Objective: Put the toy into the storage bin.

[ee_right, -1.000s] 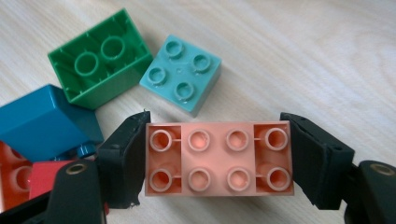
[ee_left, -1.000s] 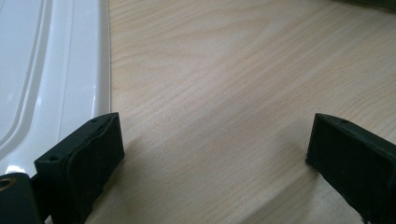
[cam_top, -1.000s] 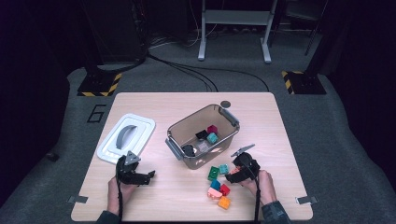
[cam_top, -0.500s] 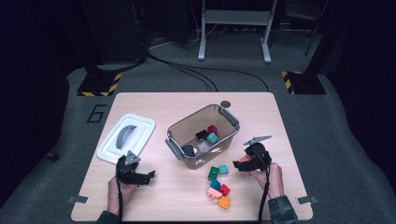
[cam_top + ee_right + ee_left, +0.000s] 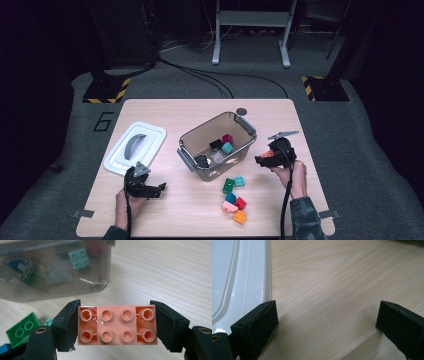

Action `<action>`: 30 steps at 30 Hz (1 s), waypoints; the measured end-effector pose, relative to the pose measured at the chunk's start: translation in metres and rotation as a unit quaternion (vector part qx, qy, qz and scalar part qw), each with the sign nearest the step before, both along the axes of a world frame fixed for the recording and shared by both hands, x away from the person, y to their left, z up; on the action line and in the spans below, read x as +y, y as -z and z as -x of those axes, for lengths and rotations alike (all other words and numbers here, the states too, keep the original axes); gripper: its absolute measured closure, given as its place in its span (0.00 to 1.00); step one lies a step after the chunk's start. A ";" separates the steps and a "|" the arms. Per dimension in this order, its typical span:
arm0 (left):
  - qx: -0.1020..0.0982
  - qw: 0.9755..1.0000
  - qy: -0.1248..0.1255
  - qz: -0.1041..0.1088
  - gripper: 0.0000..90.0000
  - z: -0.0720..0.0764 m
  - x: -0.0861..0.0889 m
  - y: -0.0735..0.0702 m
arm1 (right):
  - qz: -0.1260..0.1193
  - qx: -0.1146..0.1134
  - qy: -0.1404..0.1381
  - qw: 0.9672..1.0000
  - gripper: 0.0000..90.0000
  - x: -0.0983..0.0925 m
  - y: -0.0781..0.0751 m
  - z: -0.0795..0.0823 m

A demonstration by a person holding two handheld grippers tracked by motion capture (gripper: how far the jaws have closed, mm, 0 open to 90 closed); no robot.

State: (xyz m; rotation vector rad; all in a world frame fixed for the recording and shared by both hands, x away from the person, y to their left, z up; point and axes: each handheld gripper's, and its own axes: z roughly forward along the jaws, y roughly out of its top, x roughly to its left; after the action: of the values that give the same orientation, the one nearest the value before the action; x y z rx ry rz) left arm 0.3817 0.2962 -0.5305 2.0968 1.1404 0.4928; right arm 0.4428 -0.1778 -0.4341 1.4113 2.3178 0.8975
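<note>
The right gripper (image 5: 117,325) clamps a salmon-pink brick (image 5: 117,325) by its two short ends, studs facing the camera, and holds it off the table (image 5: 165,210) just beside the right wall of the clear bin (image 5: 218,145). The job in hand looks like carrying this brick into the bin. To do it well, the brick should clear the rim and the grey handle at the near right corner before the jaws let go, and it should drop from low over the bricks inside so it does not bounce out. The grip sits square on the ends, so no adjustment seems needed.

The right hand (image 5: 294,175) comes up from the table's near edge with the gripper pointing toward the bin. The left gripper (image 5: 144,184) rests near the near left corner, jaws spread and holding nothing, next to the white lid (image 5: 239,277). Loose bricks (image 5: 233,197) lie near the near edge, in front of the bin.
</note>
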 end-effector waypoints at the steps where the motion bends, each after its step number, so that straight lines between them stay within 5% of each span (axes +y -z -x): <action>1: 0.000 1.000 0.000 0.000 0.04 0.000 0.000 0.000 | 0.002 -0.004 0.003 1.000 0.30 -0.001 -0.001 -0.003; 19: 0.000 1.000 0.000 0.000 0.04 0.000 0.000 0.000 | -0.002 -0.046 0.057 0.997 0.30 -0.008 -0.032 -0.041; 30: 0.000 1.000 0.001 -0.001 0.04 0.000 0.000 0.000 | -0.002 -0.081 0.043 0.996 0.30 0.012 -0.068 -0.054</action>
State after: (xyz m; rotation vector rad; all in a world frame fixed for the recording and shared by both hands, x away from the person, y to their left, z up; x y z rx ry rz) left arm 0.3818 0.2965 -0.5304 2.0995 1.1376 0.4939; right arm 0.4970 -0.1656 -0.3658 1.3749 2.1206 0.9538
